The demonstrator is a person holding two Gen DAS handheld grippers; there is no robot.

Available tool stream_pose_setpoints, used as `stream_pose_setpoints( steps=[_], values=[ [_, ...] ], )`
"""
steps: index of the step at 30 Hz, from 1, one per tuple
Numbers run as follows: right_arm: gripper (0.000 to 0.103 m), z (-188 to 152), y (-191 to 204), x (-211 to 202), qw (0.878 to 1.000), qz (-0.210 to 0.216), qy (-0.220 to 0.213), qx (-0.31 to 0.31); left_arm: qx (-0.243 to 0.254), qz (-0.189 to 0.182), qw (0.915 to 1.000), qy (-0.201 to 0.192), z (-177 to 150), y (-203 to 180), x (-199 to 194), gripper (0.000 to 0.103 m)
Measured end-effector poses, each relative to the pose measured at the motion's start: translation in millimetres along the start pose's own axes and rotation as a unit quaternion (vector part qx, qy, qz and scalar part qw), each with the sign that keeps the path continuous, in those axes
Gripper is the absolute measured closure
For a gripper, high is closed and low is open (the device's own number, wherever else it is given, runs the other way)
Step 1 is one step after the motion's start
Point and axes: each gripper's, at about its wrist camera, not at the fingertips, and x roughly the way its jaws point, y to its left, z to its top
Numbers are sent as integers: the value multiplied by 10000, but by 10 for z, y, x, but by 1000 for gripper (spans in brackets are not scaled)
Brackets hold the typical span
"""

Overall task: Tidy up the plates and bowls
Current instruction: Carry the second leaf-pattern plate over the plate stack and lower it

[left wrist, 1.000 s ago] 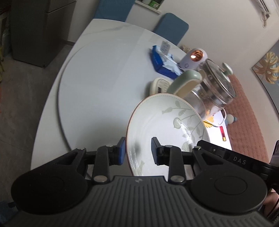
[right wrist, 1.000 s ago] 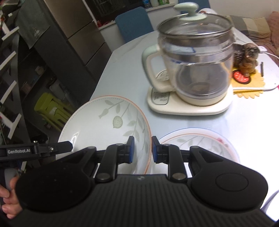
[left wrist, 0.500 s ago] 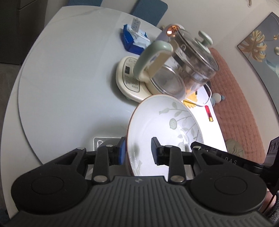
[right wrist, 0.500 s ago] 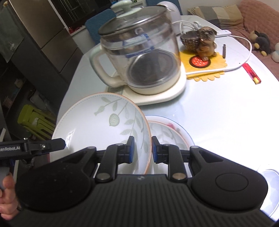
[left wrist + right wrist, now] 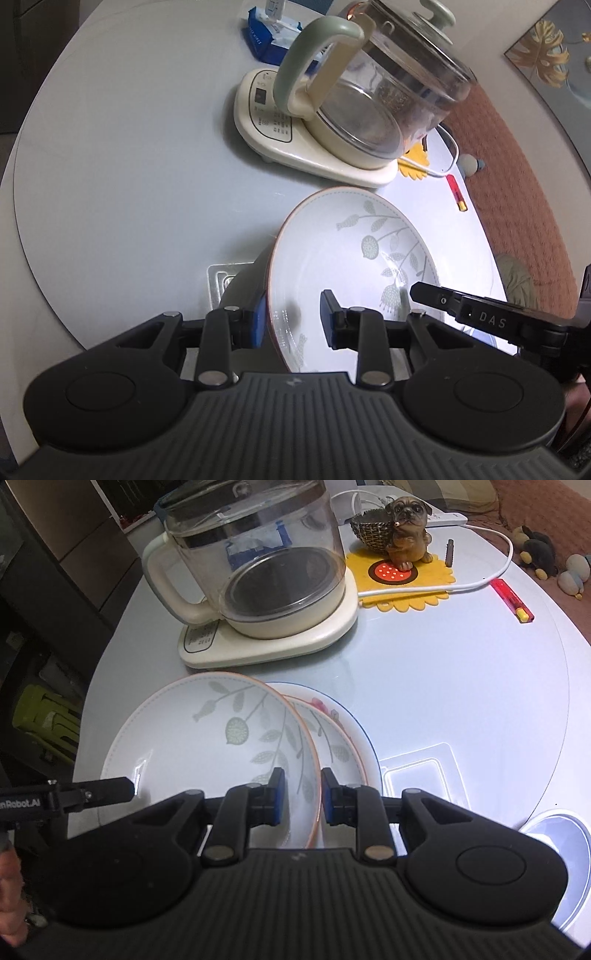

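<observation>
A white leaf-patterned plate (image 5: pixel 354 273) with a thin brown rim is held between both grippers. My left gripper (image 5: pixel 293 325) is shut on its left rim; my right gripper (image 5: pixel 300 796) is shut on its right rim. In the right wrist view the leaf plate (image 5: pixel 207 738) hangs tilted just above a stack of two plates: a similar leaf plate (image 5: pixel 332 749) on a blue-rimmed floral plate (image 5: pixel 354 731) on the table. The stack is hidden in the left wrist view.
A glass kettle (image 5: pixel 255 565) on its cream base (image 5: pixel 280 140) stands just beyond the plates. A dog figurine (image 5: pixel 406 528) on a yellow mat, a white cable (image 5: pixel 480 579) and a red pen (image 5: pixel 511 600) lie at the right. A blue tissue pack (image 5: pixel 273 33) sits far back.
Both grippers have carried the leaf plate forward and down toward the kettle; it now hangs over the stacked plates. Both grips are unchanged.
</observation>
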Motion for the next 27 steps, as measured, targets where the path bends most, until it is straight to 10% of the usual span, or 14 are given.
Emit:
stream_pose_setpoints(
  steps=[27],
  values=[
    [80,-15,11,37,9988,-384,-72,-306,262,140,9991,314,24,-128,249,67]
  ],
)
